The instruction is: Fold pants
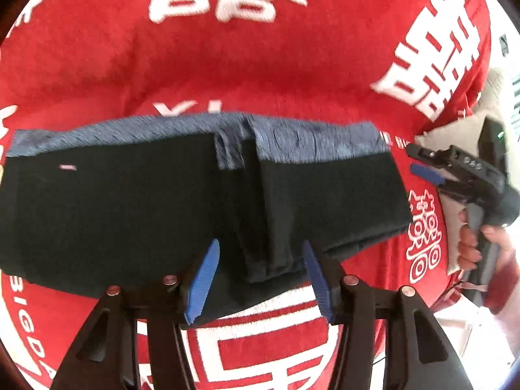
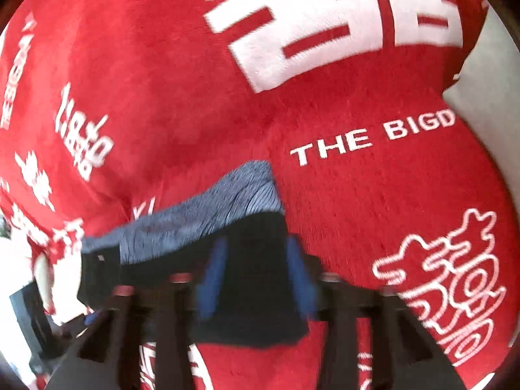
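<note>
Black pants (image 1: 130,211) with a blue-grey waistband (image 1: 308,139) lie folded across a red blanket (image 1: 260,65). My left gripper (image 1: 259,247) hangs over their near edge, open, its blue pads (image 1: 204,279) either side of a raised fold without pressing it. Beyond the pants' right end, a hand (image 1: 468,243) holds my right gripper (image 1: 412,159). In the blurred right wrist view, the right gripper (image 2: 256,243) is open above the black cloth of the pants (image 2: 182,227), the waistband (image 2: 227,201) just beyond it.
The red blanket (image 2: 357,195) carries white characters and lettering and bulges in soft folds. Its edge drops to a pale surface (image 2: 487,123) on the right. A dark boxy object (image 2: 29,318) sits at the lower left of the right wrist view.
</note>
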A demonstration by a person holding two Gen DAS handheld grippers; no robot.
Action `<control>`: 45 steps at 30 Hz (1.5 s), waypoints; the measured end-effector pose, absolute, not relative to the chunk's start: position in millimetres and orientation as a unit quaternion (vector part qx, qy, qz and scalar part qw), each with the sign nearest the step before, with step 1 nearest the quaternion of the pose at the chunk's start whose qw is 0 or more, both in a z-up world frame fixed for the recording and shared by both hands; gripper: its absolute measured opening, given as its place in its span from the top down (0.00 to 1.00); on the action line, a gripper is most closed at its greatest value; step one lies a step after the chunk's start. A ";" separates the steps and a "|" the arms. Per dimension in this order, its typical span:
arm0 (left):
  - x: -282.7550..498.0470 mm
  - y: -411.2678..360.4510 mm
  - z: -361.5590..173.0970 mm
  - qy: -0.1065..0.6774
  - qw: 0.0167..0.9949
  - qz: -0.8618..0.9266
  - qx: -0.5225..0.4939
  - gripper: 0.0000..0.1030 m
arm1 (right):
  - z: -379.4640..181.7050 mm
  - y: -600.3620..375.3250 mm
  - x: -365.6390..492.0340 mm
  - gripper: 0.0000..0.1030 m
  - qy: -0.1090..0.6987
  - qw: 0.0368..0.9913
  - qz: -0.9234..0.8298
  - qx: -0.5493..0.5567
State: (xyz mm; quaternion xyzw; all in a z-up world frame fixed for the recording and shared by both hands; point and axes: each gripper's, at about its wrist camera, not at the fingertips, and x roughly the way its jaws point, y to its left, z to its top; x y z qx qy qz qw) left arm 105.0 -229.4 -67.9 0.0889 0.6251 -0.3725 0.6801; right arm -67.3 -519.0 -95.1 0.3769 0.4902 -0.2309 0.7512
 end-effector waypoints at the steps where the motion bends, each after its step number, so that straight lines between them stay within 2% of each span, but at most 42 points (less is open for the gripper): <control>1: 109.0 -233.0 -61.3 0.621 0.685 -0.371 0.085 0.47 | -99.1 -521.2 -67.6 0.38 0.486 0.750 -0.227 0.387; 4: 114.1 -254.7 -47.7 0.607 0.689 -0.389 0.074 0.47 | -114.7 -540.3 -64.6 0.39 0.478 0.739 -0.202 0.431; 8: 113.1 -309.6 -54.0 0.603 0.673 -0.424 0.067 0.47 | -136.7 -555.6 -56.2 0.51 0.485 0.726 -0.165 0.459; 11: 105.8 -335.2 -76.9 0.617 0.657 -0.427 0.076 0.47 | -156.3 -562.1 -50.8 0.56 0.487 0.710 -0.128 0.493; 13: 101.4 -338.2 -97.8 0.629 0.652 -0.412 0.098 0.47 | -170.9 -567.5 -51.0 0.56 0.482 0.693 -0.116 0.524; 16: 99.2 -324.3 -122.7 0.653 0.638 -0.395 0.105 0.47 | -175.2 -574.3 -58.3 0.69 0.471 0.677 -0.111 0.555; 18: 96.5 -316.9 -121.6 0.650 0.636 -0.403 0.102 0.47 | -163.1 -568.0 -63.1 0.72 0.472 0.694 -0.110 0.532; 21: 87.7 -315.4 -121.8 0.642 0.637 -0.408 0.125 0.47 | -163.8 -557.4 -67.4 0.73 0.485 0.697 -0.144 0.509; 23: 83.0 -315.3 -120.9 0.635 0.642 -0.407 0.138 0.47 | -165.6 -554.9 -61.6 0.69 0.488 0.700 -0.155 0.498; 25: 83.4 -314.4 -119.8 0.635 0.643 -0.405 0.137 0.47 | -160.4 -551.7 -60.5 0.56 0.494 0.698 -0.164 0.492; 26: 84.3 -312.9 -119.6 0.636 0.642 -0.406 0.133 0.47 | -155.2 -548.5 -61.1 0.53 0.498 0.700 -0.170 0.482; 30: 85.7 -309.0 -118.3 0.636 0.644 -0.406 0.126 0.47 | -121.4 -526.8 -71.5 0.53 0.510 0.725 -0.202 0.417; 31: 86.9 -305.4 -117.2 0.636 0.645 -0.405 0.125 0.47 | -115.9 -522.3 -73.4 0.54 0.514 0.728 -0.205 0.405; 34: 87.1 -302.8 -112.9 0.636 0.650 -0.396 0.127 0.47 | -96.4 -496.9 -82.0 0.76 0.526 0.742 -0.202 0.363; 37: 86.2 -295.5 -107.7 0.633 0.658 -0.385 0.134 0.47 | -88.3 -471.2 -80.4 0.76 0.542 0.753 -0.186 0.325; 41: 87.1 -286.3 -102.0 0.636 0.663 -0.372 0.130 0.47 | -109.4 -450.4 -73.0 0.76 0.577 0.743 -0.183 0.285; 45: 87.2 -278.5 -95.5 0.642 0.672 -0.342 0.141 0.47 | -119.2 -451.5 -74.0 0.76 0.579 0.735 -0.189 0.297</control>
